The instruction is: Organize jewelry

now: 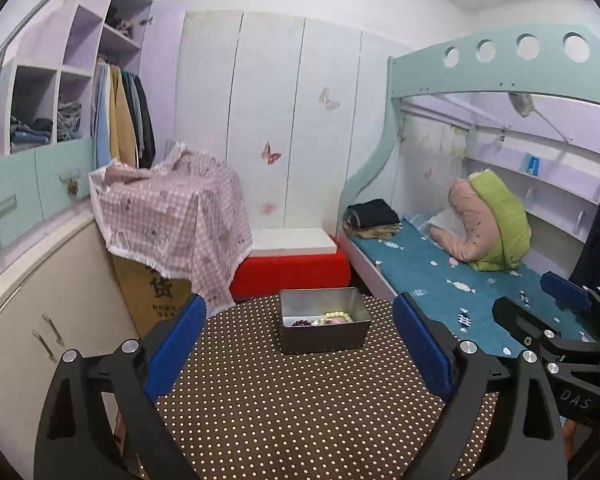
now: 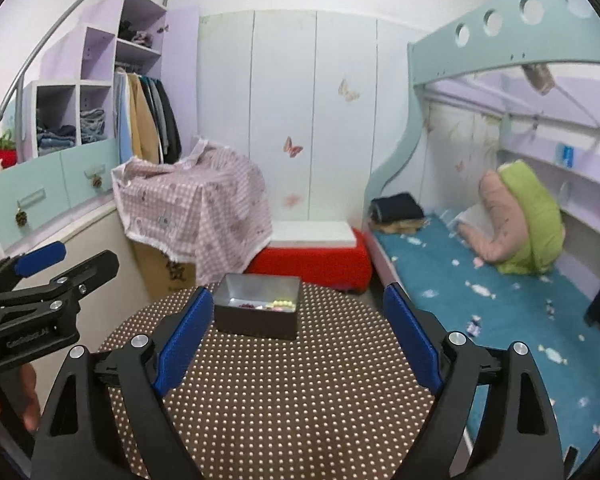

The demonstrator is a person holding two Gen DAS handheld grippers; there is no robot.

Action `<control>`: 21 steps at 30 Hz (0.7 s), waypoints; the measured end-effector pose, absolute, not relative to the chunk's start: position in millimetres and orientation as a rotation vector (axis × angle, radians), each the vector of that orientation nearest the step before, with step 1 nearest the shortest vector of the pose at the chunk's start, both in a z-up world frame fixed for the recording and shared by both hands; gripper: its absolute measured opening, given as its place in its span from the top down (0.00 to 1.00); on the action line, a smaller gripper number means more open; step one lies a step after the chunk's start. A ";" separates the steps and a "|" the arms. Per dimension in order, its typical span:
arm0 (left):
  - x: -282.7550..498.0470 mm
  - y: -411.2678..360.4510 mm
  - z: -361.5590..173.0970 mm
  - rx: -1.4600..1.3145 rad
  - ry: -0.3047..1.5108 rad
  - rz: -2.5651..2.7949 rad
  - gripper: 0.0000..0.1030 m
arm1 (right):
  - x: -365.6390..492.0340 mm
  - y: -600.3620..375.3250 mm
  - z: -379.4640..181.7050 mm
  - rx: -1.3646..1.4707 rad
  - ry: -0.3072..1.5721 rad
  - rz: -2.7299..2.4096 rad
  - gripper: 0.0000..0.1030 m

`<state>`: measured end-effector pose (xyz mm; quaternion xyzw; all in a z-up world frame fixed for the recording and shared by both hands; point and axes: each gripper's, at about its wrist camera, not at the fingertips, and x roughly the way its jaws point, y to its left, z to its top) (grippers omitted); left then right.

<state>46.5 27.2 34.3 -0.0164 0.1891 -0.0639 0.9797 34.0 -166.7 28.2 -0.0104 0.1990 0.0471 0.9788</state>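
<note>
White wardrobe doors with butterfly stickers filled the far wall of a small bedroom. On the right stood a bunk bed with a blue blanket, and its edge ran close beside the table. On the left were low cupboards and a big box under a pink checked cloth, also close to the table's edge. A red stool sat on the floor just past the far rim. The round table had a brown cloth with white dots, and most of its top was bare. A grey metal box stood near the far edge of the table, with open cloth all around it. Inside the box lay the jewelry: a pale green bead bracelet and a dark red bead bracelet, down on the bottom. The left gripper was held above the near part of the table with its blue fingers spread wide, and nothing was between them. The right gripper was just beside it, also spread wide and holding nothing. Both pointed toward the box but stayed apart from it. Part of a hand showed at the left gripper's handle.
</note>
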 end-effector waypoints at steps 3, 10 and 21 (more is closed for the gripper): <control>31.5 22.3 38.0 -0.013 0.353 -0.116 0.07 | 16.7 -165.5 35.6 -0.028 0.368 0.084 0.15; 2.1 15.2 45.7 0.040 0.282 -0.097 0.07 | -7.3 -163.4 45.3 -0.020 0.334 0.084 0.13; -11.0 16.7 48.6 0.027 0.214 -0.105 0.07 | -22.7 -159.9 52.4 -0.043 0.269 0.046 0.13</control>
